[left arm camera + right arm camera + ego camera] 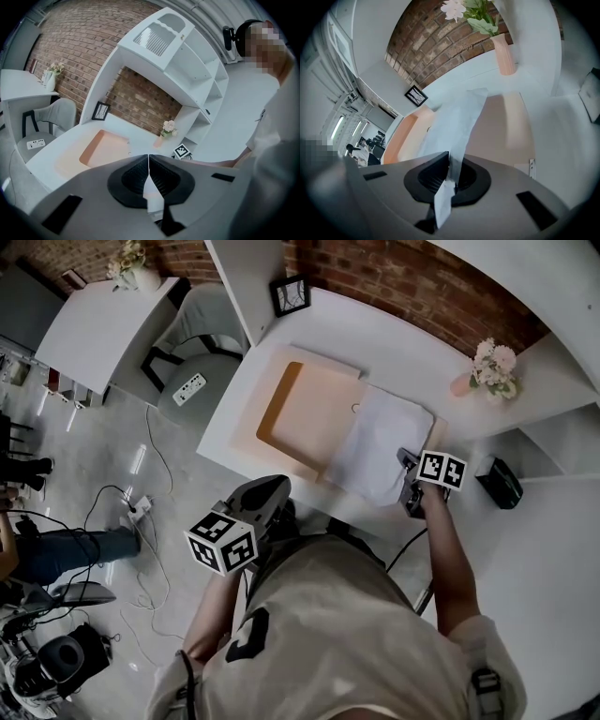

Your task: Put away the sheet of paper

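Head view, centre: we see the sheet of paper [380,442] lying partly over the right-hand side of a peach tray [272,413] on the white desk [394,352]. The right gripper [409,465] meets the sheet's lower right edge. In the right gripper view its jaws are clamped on that edge [451,161], and the paper [454,122] runs up and away from them over the peach surface. The left gripper [272,491] sits lower left of the sheet, off the desk. In the left gripper view its jaws [149,159] are pressed together with nothing between them. At upper right we note a vase of flowers [487,371], and at upper centre a picture frame [291,294].
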The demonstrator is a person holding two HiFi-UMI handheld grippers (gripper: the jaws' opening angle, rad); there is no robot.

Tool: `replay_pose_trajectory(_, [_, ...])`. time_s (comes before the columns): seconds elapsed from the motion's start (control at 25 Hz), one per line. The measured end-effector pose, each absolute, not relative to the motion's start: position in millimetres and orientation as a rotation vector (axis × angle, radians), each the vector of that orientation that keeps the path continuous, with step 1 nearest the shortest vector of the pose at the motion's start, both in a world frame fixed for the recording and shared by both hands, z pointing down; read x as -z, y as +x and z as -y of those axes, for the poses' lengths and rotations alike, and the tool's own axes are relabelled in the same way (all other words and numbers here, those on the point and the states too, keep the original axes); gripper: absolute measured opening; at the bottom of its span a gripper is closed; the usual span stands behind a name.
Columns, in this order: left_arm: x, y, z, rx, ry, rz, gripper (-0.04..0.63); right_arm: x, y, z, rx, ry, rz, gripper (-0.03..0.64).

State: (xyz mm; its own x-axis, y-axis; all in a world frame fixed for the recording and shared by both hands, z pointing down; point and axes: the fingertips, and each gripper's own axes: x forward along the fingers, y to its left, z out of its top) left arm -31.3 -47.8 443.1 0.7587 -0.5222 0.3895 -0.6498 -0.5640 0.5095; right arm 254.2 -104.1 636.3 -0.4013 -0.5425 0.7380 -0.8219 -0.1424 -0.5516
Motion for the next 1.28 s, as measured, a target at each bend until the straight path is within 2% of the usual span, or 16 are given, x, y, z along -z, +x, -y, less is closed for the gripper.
replay_pose_trajectory(1.28, [-440.1,-51.3,58.2,-0.251,2.309,0.871,0.02,-631.5,230.9,118.0,-1.551,1.53,1.876,0.028])
